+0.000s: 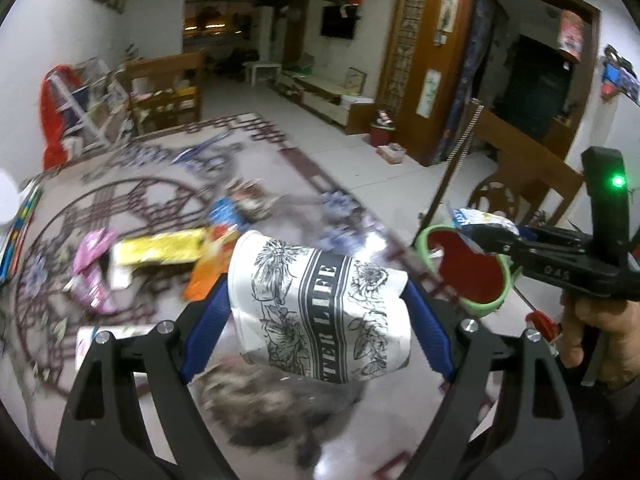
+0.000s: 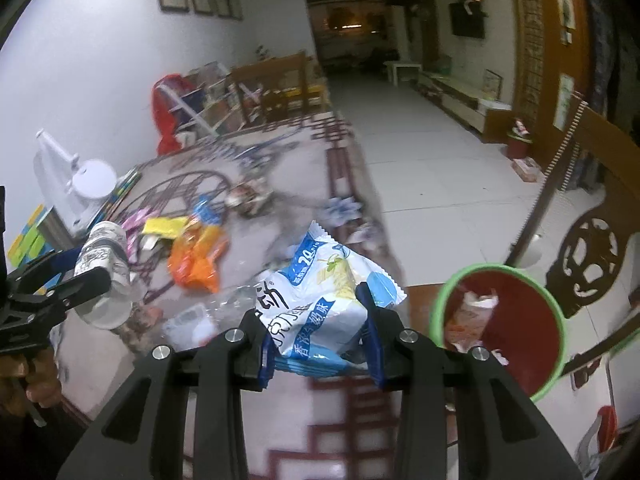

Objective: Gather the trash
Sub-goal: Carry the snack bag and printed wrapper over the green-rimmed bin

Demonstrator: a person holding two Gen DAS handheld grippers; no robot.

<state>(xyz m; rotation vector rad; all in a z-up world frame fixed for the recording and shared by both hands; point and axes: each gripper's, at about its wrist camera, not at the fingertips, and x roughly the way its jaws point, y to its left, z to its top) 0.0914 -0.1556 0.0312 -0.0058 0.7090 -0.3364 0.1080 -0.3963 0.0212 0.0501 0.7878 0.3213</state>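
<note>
My left gripper (image 1: 318,300) is shut on a crushed white paper cup (image 1: 320,308) with black flower print, held above the patterned table. It also shows at the left of the right wrist view (image 2: 102,276). My right gripper (image 2: 320,332) is shut on a blue and white snack wrapper (image 2: 324,304). In the left wrist view the right gripper (image 1: 480,236) holds the wrapper (image 1: 476,218) over the rim of a red bin with a green rim (image 1: 468,276). The bin (image 2: 500,320), with some trash inside, sits right of the right gripper.
More wrappers lie on the table: yellow (image 1: 160,246), pink (image 1: 94,276), orange (image 2: 198,264), blue (image 2: 206,210). A white appliance (image 2: 76,184) stands at the table's far left. A carved wooden chair (image 2: 588,252) stands behind the bin.
</note>
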